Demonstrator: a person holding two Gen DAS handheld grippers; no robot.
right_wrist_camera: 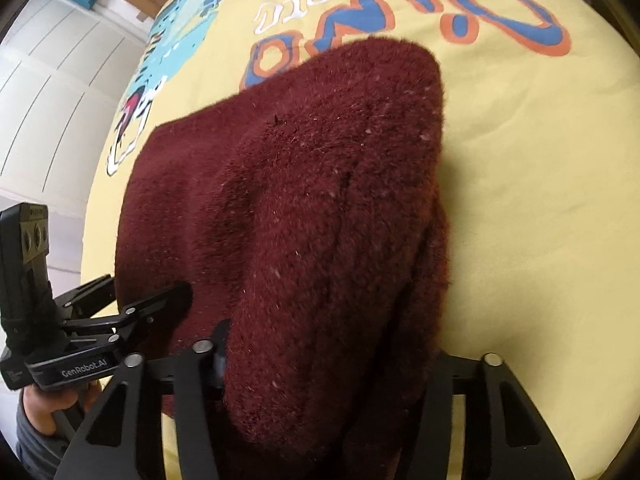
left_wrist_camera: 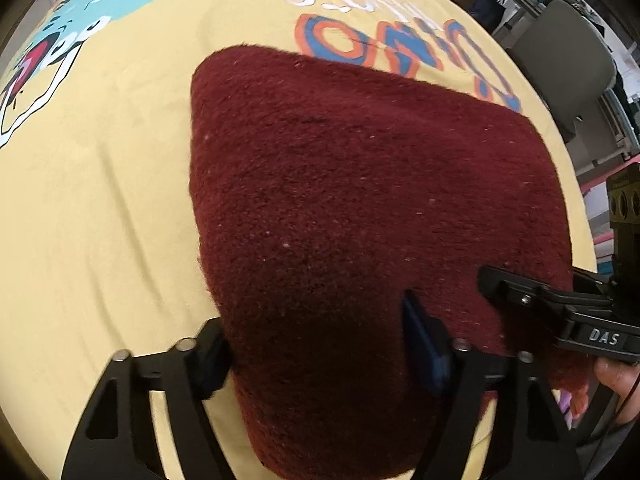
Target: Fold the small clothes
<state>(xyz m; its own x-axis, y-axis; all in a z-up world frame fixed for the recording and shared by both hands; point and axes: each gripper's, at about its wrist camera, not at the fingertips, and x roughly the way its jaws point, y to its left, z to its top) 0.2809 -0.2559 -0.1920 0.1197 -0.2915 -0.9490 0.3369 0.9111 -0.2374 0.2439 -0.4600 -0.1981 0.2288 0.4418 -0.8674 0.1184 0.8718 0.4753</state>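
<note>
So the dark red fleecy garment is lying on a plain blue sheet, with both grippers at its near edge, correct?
Not quite: the sheet is yellow with a cartoon dinosaur and lettering, not plain blue, as both wrist views show. The rest holds: the dark red garment lies on it, with the left gripper and the right gripper at its near edge.

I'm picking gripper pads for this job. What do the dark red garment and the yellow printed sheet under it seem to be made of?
The dark red garment looks like a fuzzy fleece or brushed knit: matte, raised nap, pale lint specks. The yellow printed sheet looks like smooth woven cotton or a blend: flat, matte, soft creases, flat print.
</note>
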